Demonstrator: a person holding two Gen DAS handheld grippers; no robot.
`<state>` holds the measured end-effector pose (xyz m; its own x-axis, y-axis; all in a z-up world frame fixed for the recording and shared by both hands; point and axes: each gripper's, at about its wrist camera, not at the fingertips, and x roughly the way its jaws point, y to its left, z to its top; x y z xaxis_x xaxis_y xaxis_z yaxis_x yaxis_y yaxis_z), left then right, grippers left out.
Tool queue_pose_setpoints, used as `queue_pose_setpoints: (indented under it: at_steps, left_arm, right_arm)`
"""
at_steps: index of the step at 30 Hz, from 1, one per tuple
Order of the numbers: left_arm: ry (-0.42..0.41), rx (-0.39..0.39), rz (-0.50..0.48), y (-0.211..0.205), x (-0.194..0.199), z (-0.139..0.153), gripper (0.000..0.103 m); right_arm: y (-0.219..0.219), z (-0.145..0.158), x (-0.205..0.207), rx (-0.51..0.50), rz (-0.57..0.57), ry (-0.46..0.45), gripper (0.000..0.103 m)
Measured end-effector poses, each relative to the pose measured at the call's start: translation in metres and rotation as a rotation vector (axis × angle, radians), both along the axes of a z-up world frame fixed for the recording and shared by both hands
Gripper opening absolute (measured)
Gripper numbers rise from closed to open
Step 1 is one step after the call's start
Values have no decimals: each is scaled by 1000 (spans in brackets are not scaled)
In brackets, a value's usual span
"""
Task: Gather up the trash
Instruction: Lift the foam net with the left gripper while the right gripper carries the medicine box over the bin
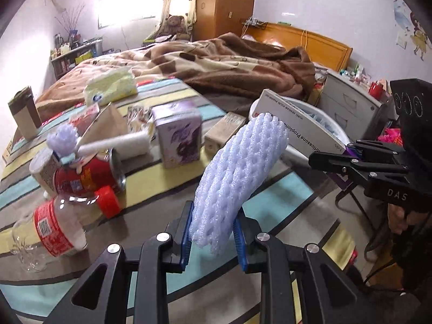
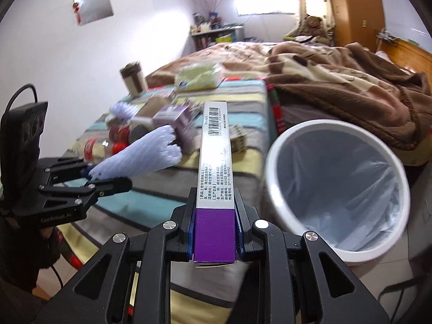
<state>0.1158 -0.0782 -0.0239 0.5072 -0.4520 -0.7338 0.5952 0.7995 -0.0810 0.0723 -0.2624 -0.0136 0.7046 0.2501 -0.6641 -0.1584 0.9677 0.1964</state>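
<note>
While both grippers' fingers grasp trash (left gripper (image 1: 213, 240) foam net (image 1: 240, 175), right gripper (image 2: 214, 236) medicine box (image 2: 216, 159)), carrying proceeds; next, release over bin (image 2: 272, 162).

White foam net sleeve (image 1: 237, 178) stands upright, pinched; long purple-ended medicine box (image 2: 215, 167) juts beside white lined bin (image 2: 334, 189).

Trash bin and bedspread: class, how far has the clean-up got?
Done: nothing visible; the lined bin looks empty.
In hand: the left gripper is shut on a foam net; the right gripper clamps a medicine box beside the bin.
Left: the plastic bottle, red can and purple carton.
</note>
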Motion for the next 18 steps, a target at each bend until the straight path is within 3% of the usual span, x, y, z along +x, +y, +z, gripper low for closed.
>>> queue_pose_setpoints:
  at_steps: [6,18]
  left_arm:
    - [-29,-30,-16,-27,0,16,27]
    - [-6,-87,-58,-98,20,27,27]
  right_arm:
    - [-26,6,-1,1,-102,-20,23]
    - [-69,-2,4,-17,-267,5,23]
